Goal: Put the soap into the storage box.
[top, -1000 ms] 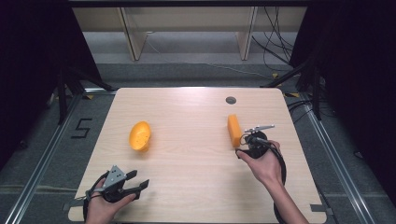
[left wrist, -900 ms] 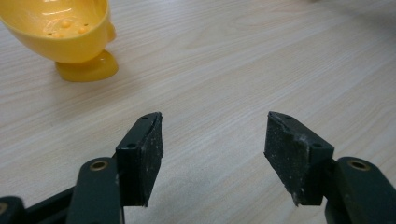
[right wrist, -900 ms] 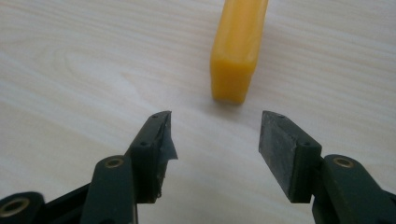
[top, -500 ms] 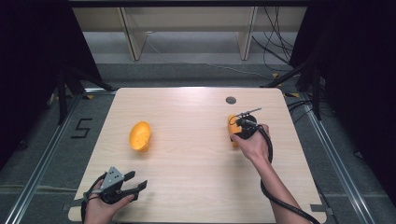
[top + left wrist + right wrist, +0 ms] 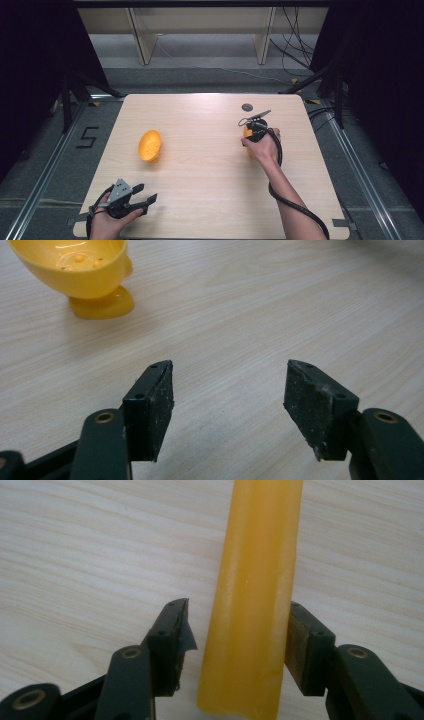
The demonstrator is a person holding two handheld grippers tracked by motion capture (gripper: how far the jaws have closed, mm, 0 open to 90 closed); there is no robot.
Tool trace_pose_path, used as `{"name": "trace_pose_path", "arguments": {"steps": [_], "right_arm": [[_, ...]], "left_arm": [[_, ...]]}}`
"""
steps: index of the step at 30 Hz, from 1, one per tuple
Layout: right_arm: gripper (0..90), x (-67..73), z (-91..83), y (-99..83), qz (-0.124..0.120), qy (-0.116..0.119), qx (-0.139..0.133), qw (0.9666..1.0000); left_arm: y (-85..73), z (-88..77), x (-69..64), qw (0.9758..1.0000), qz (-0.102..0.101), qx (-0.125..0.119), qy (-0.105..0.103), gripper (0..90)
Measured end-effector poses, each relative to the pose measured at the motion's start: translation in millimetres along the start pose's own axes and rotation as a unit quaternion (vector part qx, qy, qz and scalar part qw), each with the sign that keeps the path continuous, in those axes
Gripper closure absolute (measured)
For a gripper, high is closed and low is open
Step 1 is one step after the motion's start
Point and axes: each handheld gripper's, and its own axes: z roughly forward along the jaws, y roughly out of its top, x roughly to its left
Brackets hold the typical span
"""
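Note:
A yellow-orange stick lies on the right half of the wooden table. My right gripper comes down over it, open, with one jaw on each side. In the right gripper view the right jaw touches the stick and a narrow gap remains at the left jaw. A yellow cup-shaped piece on a small foot stands left of centre. My left gripper rests near the front left edge, open, with only bare wood between its jaws.
A small dark round hole sits in the tabletop just beyond the stick. A black cable trails from the right gripper along the forearm. Dark curtains flank the table, and shelf legs stand behind it.
The right hand has moved away from the person and over the stick, so its jaws now straddle it. The left gripper has stayed in place.

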Motion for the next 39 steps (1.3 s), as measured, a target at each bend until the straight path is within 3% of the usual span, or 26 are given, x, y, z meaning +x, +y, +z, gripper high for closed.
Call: {"name": "trace_pose_path", "arguments": {"steps": [1,3,4,5,6,7,9,12,13,14,18,20,21,24,26,27,28,31,33,36,37,38,39], "right_arm": [[51.5,-3.1,1.3,1.1,-0.015,-0.001,-0.003,0.9999],[52.3,-4.1,5.5,3.2,-0.013,-0.003,0.007,0.9999],[52.6,-6.7,9.2,4.0,-0.024,-0.005,-0.001,0.9997],[53.4,-6.4,9.6,4.7,-0.013,-0.001,0.011,0.9999],[53.7,-8.2,12.7,5.0,-0.026,-0.007,0.007,0.9996],[54.2,-7.0,13.6,5.9,-0.004,-0.003,0.015,0.9999],[55.1,-4.8,14.3,6.4,0.012,0.000,0.022,0.9997],[55.6,-6.2,15.3,6.6,-0.003,-0.006,0.023,0.9997],[56.0,-6.7,14.9,6.9,-0.005,-0.004,0.027,0.9996],[57.8,-6.0,13.9,8.3,0.013,-0.001,0.031,0.9994],[61.2,-7.4,14.0,8.8,0.005,-0.016,0.038,0.9991],[61.4,-9.9,12.6,8.5,0.007,-0.002,0.039,0.9992],[61.4,-12.1,13.0,8.8,-0.005,-0.006,0.041,0.9991],[61.5,-14.6,13.2,9.3,-0.006,0.000,0.040,0.9992],[61.6,-16.2,14.1,9.4,-0.018,0.005,0.036,0.9992],[61.6,-21.8,13.5,8.7,-0.036,0.012,0.035,0.9987],[61.6,-21.9,12.3,8.9,-0.023,0.017,0.040,0.9988],[61.7,-26.6,10.3,8.2,-0.030,0.027,0.041,0.9983],[61.7,-29.4,3.4,6.4,-0.058,0.038,0.041,0.9968],[61.7,-30.4,-4.1,4.8,-0.074,0.048,0.045,0.9951],[61.7,-29.6,-8.0,3.8,-0.083,0.055,0.045,0.9940],[61.7,-28.8,-12.1,2.2,-0.096,0.064,0.046,0.9923],[61.7,-30.6,-14.8,1.6,-0.134,0.071,0.036,0.9877]], "left_arm": [[0.5,-0.3,1.0,0.9999,0.011,-0.001,-0.002,36.0],[0.5,-0.6,1.3,0.9999,0.012,-0.001,-0.002,36.0],[0.5,-0.4,1.3,0.9999,0.012,-0.001,-0.001,36.0],[0.4,-0.2,1.2,0.9999,0.011,-0.001,-0.002,36.0],[0.4,-0.1,1.3,0.9999,0.011,0.000,-0.002,36.0],[0.1,-0.1,0.7,1.0000,0.006,0.000,-0.001,36.0],[0.4,-0.2,1.3,0.9999,0.011,0.000,-0.002,36.0],[0.3,-0.1,2.1,0.9999,0.013,0.003,-0.001,35.9],[-0.1,0.4,0.8,1.0000,0.003,0.002,-0.003,35.9],[-0.1,0.5,0.8,1.0000,0.002,0.003,-0.003,36.0],[0.1,0.0,0.3,1.0000,0.006,0.001,-0.003,35.9],[-0.3,0.7,0.0,1.0000,-0.001,-0.001,-0.003,36.0],[-0.2,0.3,0.7,1.0000,0.002,0.003,-0.002,36.0],[-0.2,0.3,0.8,1.0000,0.002,0.002,-0.002,35.9],[0.0,-0.1,1.4,1.0000,0.009,0.002,-0.001,35.9],[0.0,-0.1,2.0,1.0000,0.010,0.001,-0.001,35.9],[0.0,-0.1,2.0,1.0000,0.010,0.001,-0.001,35.9],[0.3,0.4,0.9,1.0000,0.007,-0.004,-0.003,35.9],[0.4,0.9,-0.6,1.0000,0.006,-0.003,-0.003,35.9],[0.1,1.7,-1.7,1.0000,0.002,-0.003,-0.001,36.0],[0.7,1.5,-0.5,0.9999,0.014,-0.001,-0.004,36.0],[0.6,1.6,-0.8,0.9999,0.014,-0.001,-0.004,36.0],[0.6,1.7,-0.9,0.9999,0.015,0.000,-0.005,36.0]]}}
